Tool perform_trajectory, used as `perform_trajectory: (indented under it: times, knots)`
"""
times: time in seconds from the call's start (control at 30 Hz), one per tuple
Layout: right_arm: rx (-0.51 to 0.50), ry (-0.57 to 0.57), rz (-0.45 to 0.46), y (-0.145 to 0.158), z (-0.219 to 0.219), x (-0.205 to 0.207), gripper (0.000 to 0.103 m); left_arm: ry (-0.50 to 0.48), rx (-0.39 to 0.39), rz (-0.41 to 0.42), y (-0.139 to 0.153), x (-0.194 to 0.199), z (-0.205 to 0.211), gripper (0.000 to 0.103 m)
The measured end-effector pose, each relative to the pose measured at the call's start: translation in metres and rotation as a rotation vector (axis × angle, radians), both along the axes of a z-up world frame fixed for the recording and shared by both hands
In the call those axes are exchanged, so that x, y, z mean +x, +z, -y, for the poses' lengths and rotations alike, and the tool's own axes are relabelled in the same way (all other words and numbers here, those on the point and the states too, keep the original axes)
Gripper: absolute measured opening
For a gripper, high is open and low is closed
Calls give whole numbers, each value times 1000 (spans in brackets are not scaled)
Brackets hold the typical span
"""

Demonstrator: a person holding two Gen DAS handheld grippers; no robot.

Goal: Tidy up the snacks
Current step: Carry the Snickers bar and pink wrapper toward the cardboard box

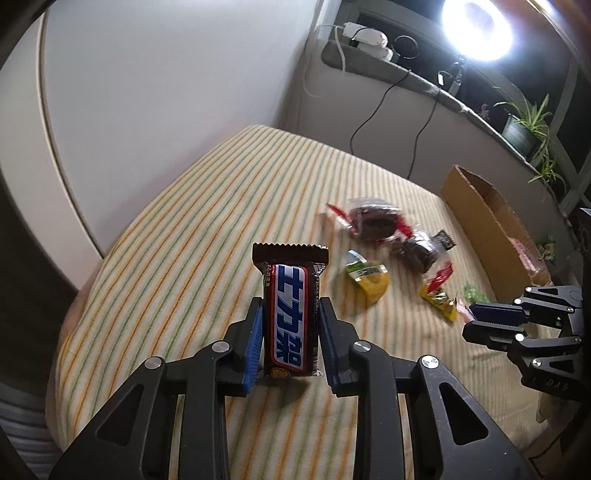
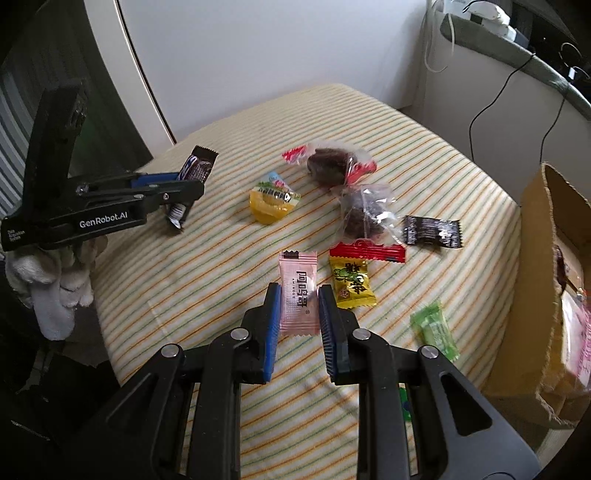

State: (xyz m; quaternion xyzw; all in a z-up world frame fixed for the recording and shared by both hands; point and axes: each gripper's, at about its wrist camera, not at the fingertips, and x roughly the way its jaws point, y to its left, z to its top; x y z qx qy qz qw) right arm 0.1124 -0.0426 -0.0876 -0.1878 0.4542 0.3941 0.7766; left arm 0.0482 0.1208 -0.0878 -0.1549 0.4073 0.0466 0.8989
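Note:
My left gripper (image 1: 290, 306) is shut on a brown chocolate bar (image 1: 290, 314) with blue lettering, held above the striped cloth; it also shows in the right wrist view (image 2: 195, 166), at the left. My right gripper (image 2: 298, 295) is shut on a pink candy wrapper (image 2: 298, 291), low over the cloth. In the left wrist view the right gripper (image 1: 471, 317) shows at the right edge. Loose snacks lie on the cloth: a yellow jelly cup (image 2: 272, 201), two clear bags of dark dried fruit (image 2: 364, 212), a yellow candy (image 2: 351, 282), a black candy (image 2: 430, 230), a green candy (image 2: 434, 328).
An open cardboard box (image 2: 532, 288) stands at the right edge of the striped cloth (image 2: 184, 288), with packets inside. A white wall, cables and a ledge with plants (image 1: 524, 125) lie behind. A bright lamp (image 1: 476, 26) glares at the top right.

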Motion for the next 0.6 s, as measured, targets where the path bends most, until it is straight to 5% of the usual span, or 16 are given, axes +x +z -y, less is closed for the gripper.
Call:
perform_trajectory:
  times: [0.6]
  knots:
    - [102,-155,89,53,73,7,21,-148,-7,102,42,30,61,27]
